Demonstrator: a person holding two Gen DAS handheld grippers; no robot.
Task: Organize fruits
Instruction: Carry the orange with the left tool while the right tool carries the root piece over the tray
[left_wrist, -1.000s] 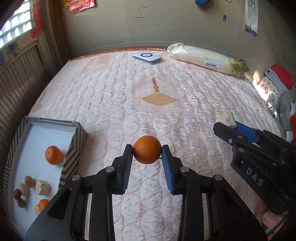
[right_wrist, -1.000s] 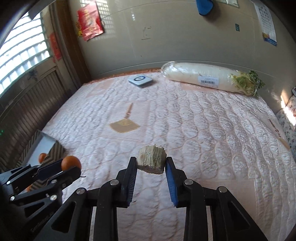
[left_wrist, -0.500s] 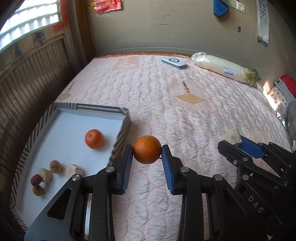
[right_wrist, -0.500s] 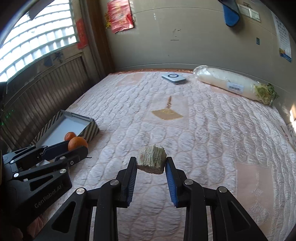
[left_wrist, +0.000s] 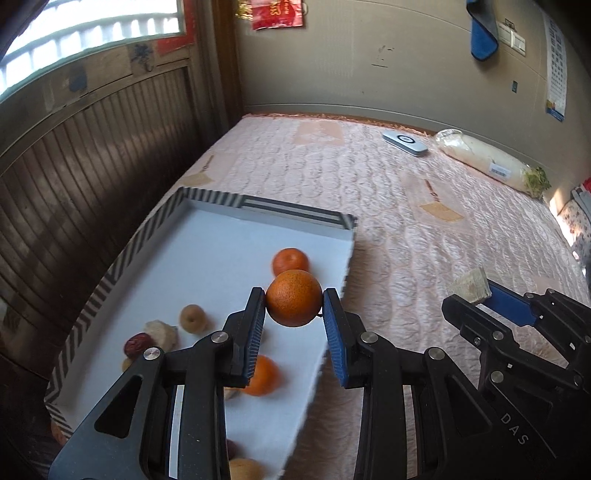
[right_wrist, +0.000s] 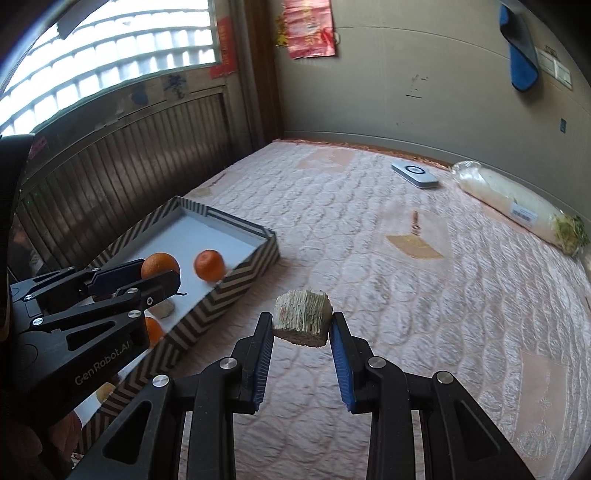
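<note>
Above the near part of the striped tray (left_wrist: 229, 201), the left gripper (left_wrist: 294, 317) points forward and downward. Its two blue pads are closed on an orange (left_wrist: 294, 297), which sits at the very tips of the fingers, held from both sides and lifted free of the tray floor. In the right wrist view this same gripper (right_wrist: 162, 275) comes in from the left edge, with the orange (right_wrist: 159, 264) above the white inside of the tray (right_wrist: 236, 284).

To the right of it, over the pink quilted bed cover (left_wrist: 406, 229), the right gripper (right_wrist: 301, 328) also tilts downward. Its fingers are nearly closed and they grip a pale, fibrous cut piece (right_wrist: 302, 316) between the pads. The piece hangs in the air, outside the tray and beside its long striped wall.

Inside the tray lie a second orange (left_wrist: 290, 260) near the right wall, a third orange (left_wrist: 263, 374) partly hidden behind the left finger, a small brownish round fruit (left_wrist: 192, 318), a pale piece (left_wrist: 161, 334) and a dark red fruit (left_wrist: 136, 344) touching it. The tray's striped wall stands between the right gripper and the tray floor.

Far on the cover, near the wall, rest a flat white device (left_wrist: 405, 143) and a long white vegetable in plastic wrap (left_wrist: 487, 166). A dark wooden panel (left_wrist: 92, 155) runs along the left side of the bed.
</note>
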